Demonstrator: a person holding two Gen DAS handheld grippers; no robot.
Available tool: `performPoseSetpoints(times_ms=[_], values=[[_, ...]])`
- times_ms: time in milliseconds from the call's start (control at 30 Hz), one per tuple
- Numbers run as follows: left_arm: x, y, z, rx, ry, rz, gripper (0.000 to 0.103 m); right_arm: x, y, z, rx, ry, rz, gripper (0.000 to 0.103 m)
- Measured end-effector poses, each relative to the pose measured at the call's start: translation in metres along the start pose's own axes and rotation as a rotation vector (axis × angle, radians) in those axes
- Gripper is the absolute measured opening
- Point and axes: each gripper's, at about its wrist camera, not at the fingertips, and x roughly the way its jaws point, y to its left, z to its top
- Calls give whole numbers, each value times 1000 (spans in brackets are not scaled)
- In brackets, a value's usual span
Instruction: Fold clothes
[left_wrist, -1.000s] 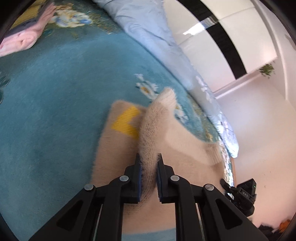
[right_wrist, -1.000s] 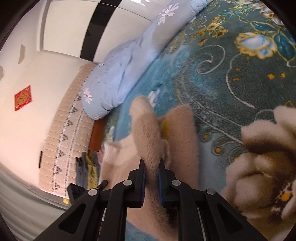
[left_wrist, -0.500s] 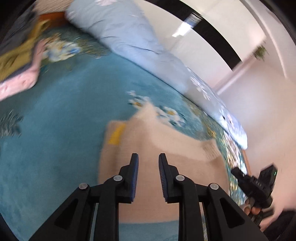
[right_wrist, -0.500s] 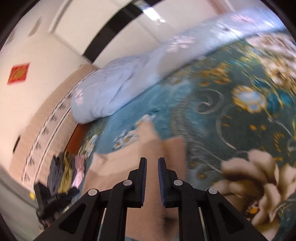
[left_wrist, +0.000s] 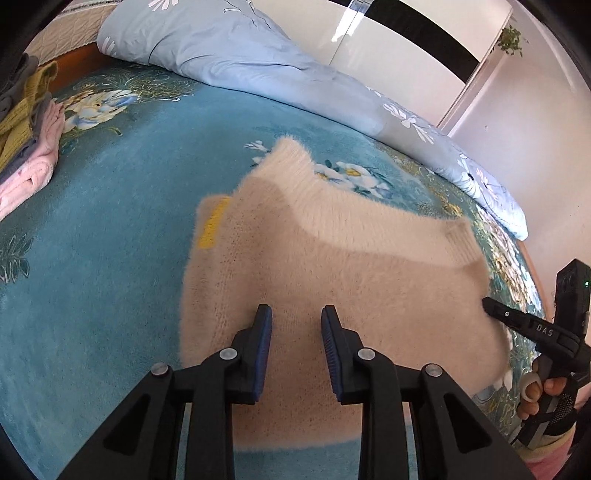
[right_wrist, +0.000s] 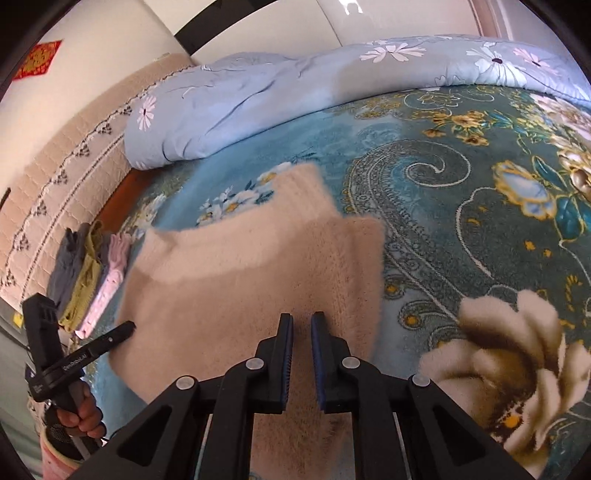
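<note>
Sweater: the fuzzy beige sweater (left_wrist: 332, 266) lies partly folded on the bed's teal floral blanket (left_wrist: 110, 240), towards its middle, with one flap laid diagonally across the body and a tip pointing at the headboard side.
Yellow patch: a yellow mark (left_wrist: 213, 225) shows near the sweater's left edge.
Risk: the fold looks uneven, in my judgement; the diagonal flap overshoots the body's outline, so a further fold over it could come out crooked or bulky.
Risk, grip: the fluffy knit may catch on the blue pads and drag, which would pull the laid layer out of place as the tongs lift away.
Left tongs: the left tongs (left_wrist: 296, 321) stand clearly apart, holding nothing, above the sweater's near part; contact with the knit cannot be told.
Right tongs: the right tongs (right_wrist: 302, 325) show only a narrow gap, with no cloth between them, hovering over the sweater's near right part.
Surroundings: a pale blue quilt (left_wrist: 229, 51) lies along the bed's far edge.
Pile: folded clothes (right_wrist: 92, 273) sit by the headboard corner.
</note>
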Motion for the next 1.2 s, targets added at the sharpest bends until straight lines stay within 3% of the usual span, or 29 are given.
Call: performPoseSetpoints(times_ms=[267,333,433,467,567,600,767,867,1000,1100,1200], values=[[8,-1,2,-13,26,6,31,10,-1,0,11,6,16,13],[6,0,1,-24,21,-15,36,6,-6,1,53,0,59,13],[-5,4,-2,-58,-35,-83,48,-17,-20,6,158,-83,198,17],[-10,7,-3,-82,-64,-100,51,-26,-24,8,182,-123,227,25],[-24,14,-4,-150,-145,-128,59,-50,-37,10,221,-259,233,75],[-28,16,-3,-166,-169,-122,61,-52,-43,9,234,-276,234,77],[-36,14,2,-156,-168,-84,64,-27,-63,8,344,-165,222,77],[-36,18,2,-174,-156,-94,64,-7,-70,4,393,-94,271,77],[-39,22,2,-204,-189,-116,64,-3,-74,2,410,-135,302,77],[-40,25,6,-194,-193,-89,64,-4,-74,4,391,-157,281,77],[-36,38,12,-220,-168,-62,65,-1,-72,5,382,-118,270,78]])
